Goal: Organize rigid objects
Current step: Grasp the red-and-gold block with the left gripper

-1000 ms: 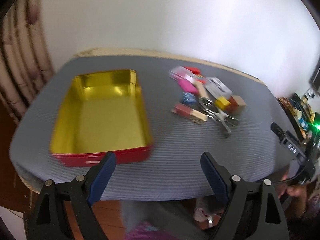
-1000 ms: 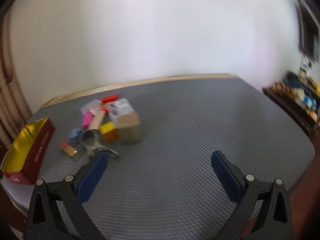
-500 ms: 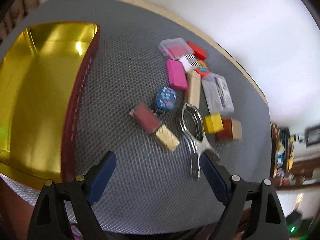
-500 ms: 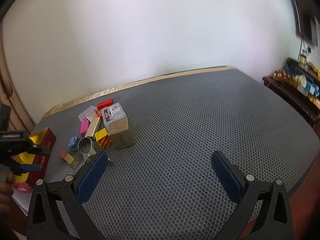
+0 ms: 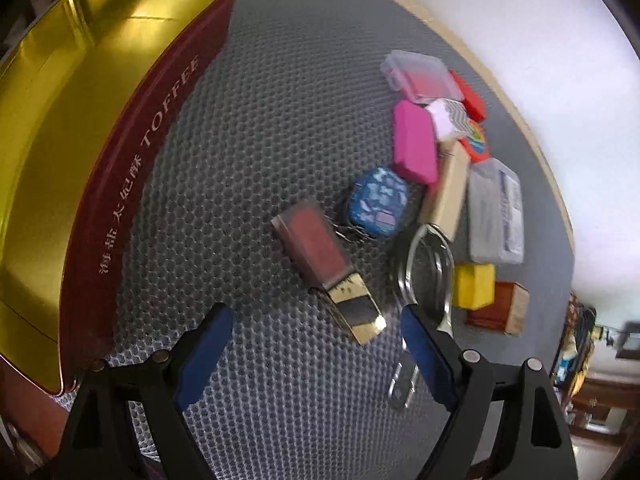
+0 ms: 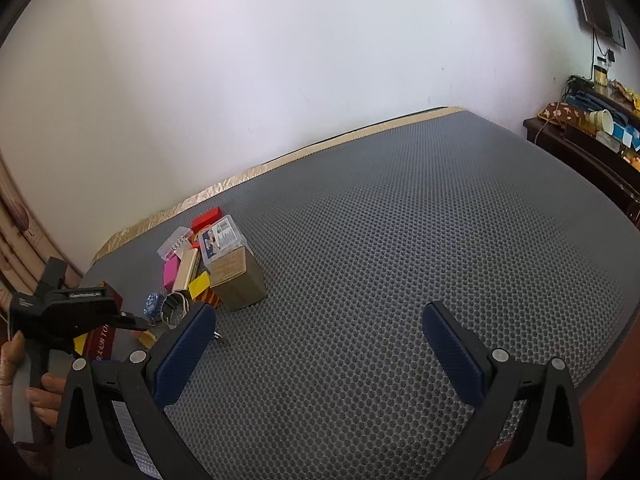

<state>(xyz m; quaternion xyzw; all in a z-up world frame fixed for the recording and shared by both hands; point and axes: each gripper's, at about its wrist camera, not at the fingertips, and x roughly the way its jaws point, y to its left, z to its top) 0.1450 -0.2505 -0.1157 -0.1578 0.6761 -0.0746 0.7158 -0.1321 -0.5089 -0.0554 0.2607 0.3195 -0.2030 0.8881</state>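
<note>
Beside the open toffee tin [image 5: 100, 184] on a grey mesh-covered surface [image 5: 256, 128], the left tongs [image 5: 312, 344] hang spread wide and empty over a maroon-and-gold lipstick case [image 5: 326, 268]. Just beyond the case, away from the tin, lies a clutter of small items: a blue patterned charm [image 5: 378, 202], a pink block [image 5: 414, 146], a metal clip [image 5: 428, 272], a yellow cube [image 5: 474, 286] and a clear plastic box [image 5: 496, 212]. Well apart from the tin, the right tongs [image 6: 320, 344] hover over bare mat, likewise spread and holding nothing. A hand [image 6: 24, 384] grips the left tool's handle near the tin.
</note>
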